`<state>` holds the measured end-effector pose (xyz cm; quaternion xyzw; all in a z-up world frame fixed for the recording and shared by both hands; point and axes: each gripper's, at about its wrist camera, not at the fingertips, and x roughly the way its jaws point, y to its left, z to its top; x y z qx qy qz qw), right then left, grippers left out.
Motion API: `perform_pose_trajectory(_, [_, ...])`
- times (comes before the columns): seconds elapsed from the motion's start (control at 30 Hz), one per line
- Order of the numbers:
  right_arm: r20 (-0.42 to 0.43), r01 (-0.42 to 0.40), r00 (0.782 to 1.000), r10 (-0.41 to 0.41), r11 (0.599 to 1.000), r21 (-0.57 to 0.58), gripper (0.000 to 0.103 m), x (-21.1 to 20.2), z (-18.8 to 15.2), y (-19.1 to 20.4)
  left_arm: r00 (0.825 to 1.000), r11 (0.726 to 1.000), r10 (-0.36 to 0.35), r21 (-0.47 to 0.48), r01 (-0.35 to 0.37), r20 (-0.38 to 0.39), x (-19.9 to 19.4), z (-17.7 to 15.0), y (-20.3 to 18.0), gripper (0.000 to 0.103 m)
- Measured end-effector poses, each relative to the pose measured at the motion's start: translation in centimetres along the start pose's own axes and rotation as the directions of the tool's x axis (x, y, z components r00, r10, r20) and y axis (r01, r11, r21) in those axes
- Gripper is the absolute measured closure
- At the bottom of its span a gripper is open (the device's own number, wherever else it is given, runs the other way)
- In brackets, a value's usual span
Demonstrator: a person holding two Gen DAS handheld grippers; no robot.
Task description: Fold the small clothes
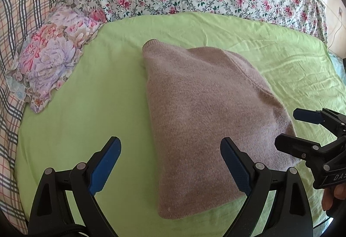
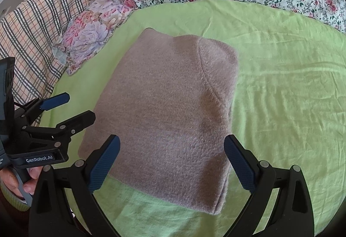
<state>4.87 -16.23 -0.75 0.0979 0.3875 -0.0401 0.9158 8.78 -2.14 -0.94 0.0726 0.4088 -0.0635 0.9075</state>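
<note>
Your left gripper [image 1: 170, 163] and right gripper [image 2: 172, 161] gape empty over the folded sweater [image 1: 207, 120], its sleeves tucked from view at frame centre.

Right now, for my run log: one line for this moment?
sweater: folded, on green sheet | left hand-held gripper: open, empty | right hand-held gripper: open, empty
</note>
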Motion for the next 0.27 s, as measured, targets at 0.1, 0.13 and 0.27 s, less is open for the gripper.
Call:
perform_pose_trajectory(0.1, [0.001, 0.001, 1.000, -0.001, 1.000, 0.003, 0.006, 0.27, 0.25, -0.28, 1.000, 1.000, 0.004, -0.004, -0.004, 0.000, 0.23, 0.30, 0.24, 0.009])
perform_pose_trajectory(0.13, [0.001, 0.002, 1.000, -0.002, 1.000, 0.005, 0.006, 0.33, 0.22, -0.30, 1.000, 1.000, 0.006, -0.006, -0.006, -0.002, 0.26, 0.35, 0.31, 0.009])
perform_pose_trajectory(0.27, [0.002, 0.000, 1.000, 0.000, 1.000, 0.012, 0.006, 0.55, 0.25, -0.41, 1.000, 1.000, 0.015, -0.013, -0.015, -0.006, 0.36, 0.37, 0.65, 0.009])
